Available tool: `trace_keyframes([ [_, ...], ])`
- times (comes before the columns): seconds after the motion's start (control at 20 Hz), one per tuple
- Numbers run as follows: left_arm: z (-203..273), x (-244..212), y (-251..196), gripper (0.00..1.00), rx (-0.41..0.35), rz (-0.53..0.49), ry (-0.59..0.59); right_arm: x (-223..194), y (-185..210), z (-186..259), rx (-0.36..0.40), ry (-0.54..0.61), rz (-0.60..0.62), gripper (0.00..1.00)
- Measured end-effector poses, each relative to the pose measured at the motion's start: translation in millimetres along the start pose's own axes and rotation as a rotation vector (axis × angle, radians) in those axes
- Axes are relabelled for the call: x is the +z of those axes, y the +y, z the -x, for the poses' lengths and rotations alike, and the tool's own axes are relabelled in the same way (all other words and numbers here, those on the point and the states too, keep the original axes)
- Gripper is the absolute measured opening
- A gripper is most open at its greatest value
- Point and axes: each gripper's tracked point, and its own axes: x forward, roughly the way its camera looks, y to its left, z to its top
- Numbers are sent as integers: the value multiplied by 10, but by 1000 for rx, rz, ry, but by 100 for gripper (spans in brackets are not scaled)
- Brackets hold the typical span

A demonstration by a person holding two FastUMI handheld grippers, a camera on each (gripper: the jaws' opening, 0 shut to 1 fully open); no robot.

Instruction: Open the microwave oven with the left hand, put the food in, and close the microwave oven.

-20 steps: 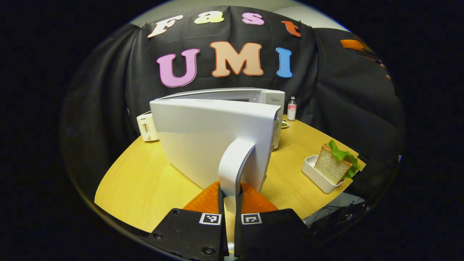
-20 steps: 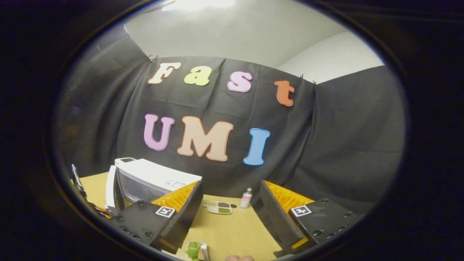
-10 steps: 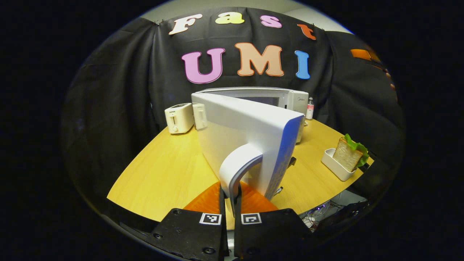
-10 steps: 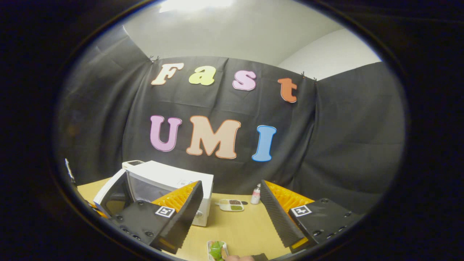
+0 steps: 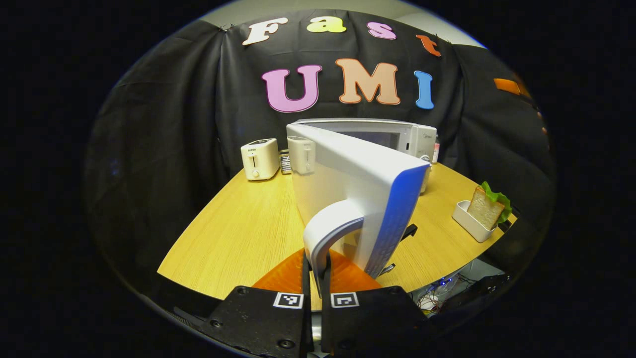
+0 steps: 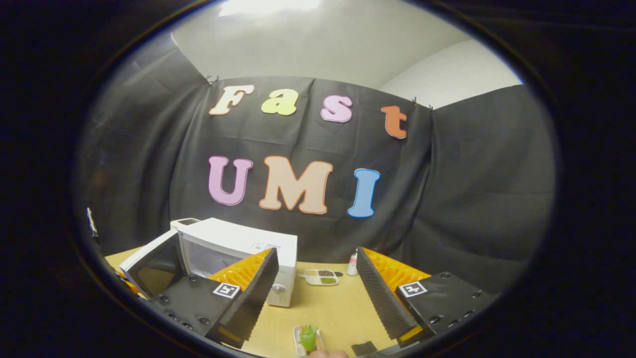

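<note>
With the microwave door (image 5: 357, 189) swung well out from the oven body (image 5: 392, 136), opening step close to done. Left hand-held gripper (image 5: 316, 271) pinched tight on the door handle (image 5: 325, 233); right hand-held gripper (image 6: 313, 293) spread wide, holding nothing. Sandwich (image 5: 489, 206) in its white tray on the tabletop (image 5: 238, 223), well apart from the oven: loading and closing not yet done.

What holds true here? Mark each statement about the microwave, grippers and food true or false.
1. The left hand-held gripper is shut on the door handle. True.
2. The microwave door is closed. False: it stands swung open.
3. The right hand-held gripper holds the sandwich. False: its jaws are open and empty.
4. The sandwich stands in a white tray on the table. True.
5. Two toasters stand left of the microwave. True.
</note>
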Motion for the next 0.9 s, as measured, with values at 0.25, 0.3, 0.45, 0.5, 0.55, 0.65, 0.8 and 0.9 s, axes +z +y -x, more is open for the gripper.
trace_keyframes([
  [0.25, 173, 262, 184, 47, 46, -22, -83, -89, 31, 0, -7, 26, -22, 97],
  [0.3, 219, 300, 232, 56, 59, -35, -86, -119, 34, -12, -6, 31, -22, 97],
  [0.45, 399, 330, 279, 85, 69, -17, -72, -186, 42, -37, -4, 46, -28, 97],
  [0.5, 475, 349, 288, 87, 75, -10, -81, -202, 37, -48, -4, 46, -28, 97],
  [0.55, 553, 366, 318, 87, 85, -13, -87, -216, 44, -51, -4, 48, -28, 97],
  [0.65, 665, 324, 342, 87, 88, -23, -83, -259, 64, -51, 3, 55, -27, 97],
  [0.8, 830, 390, 274, 87, 66, -10, -89, -304, 113, -76, 20, 64, -18, 97],
  [0.9, 984, 490, 147, 87, 20, 19, -104, -296, 119, -73, 28, 59, 1, 97],
])
